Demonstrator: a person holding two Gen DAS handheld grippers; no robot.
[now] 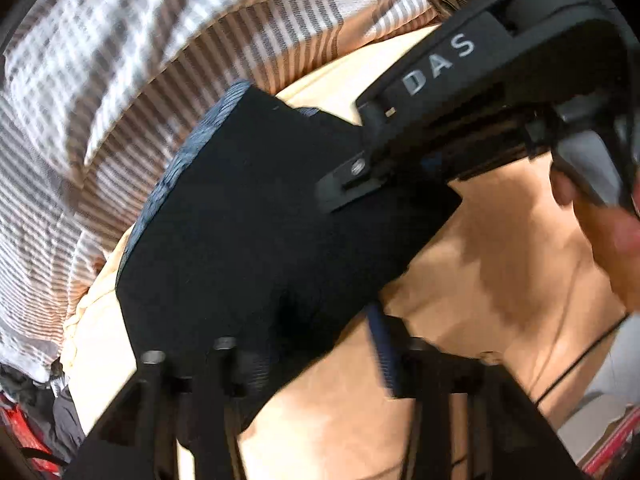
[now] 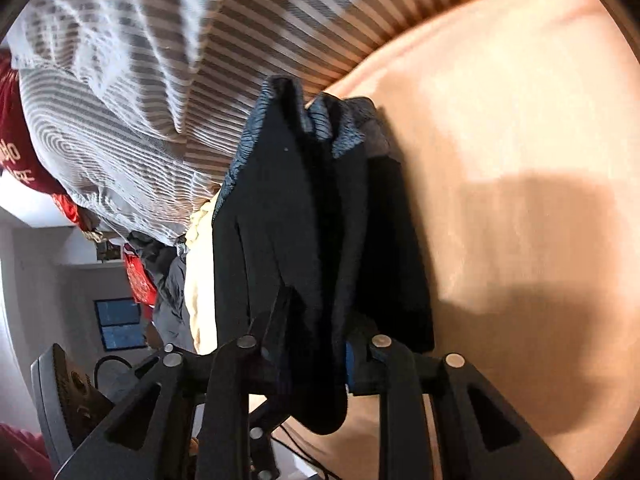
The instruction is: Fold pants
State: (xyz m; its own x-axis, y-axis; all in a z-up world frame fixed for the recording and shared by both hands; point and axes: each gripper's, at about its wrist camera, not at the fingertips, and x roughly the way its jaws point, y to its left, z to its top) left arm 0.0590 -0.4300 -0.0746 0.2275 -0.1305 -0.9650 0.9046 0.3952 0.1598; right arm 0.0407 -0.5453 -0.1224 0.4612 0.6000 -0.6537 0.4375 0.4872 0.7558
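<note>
Pants (image 2: 304, 216): we see them run lengthwise ahead from our right tongs (image 2: 316, 356), between its loosened jaws; left tongs (image 1: 312, 364) parted alongside.

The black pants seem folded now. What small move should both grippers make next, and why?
Probably open wider and draw both back. The black fabric pants already lie folded on the peach bed sheet, a gap shows beside them in the left gripper, but cloth sits between the right gripper's fingers.
</note>
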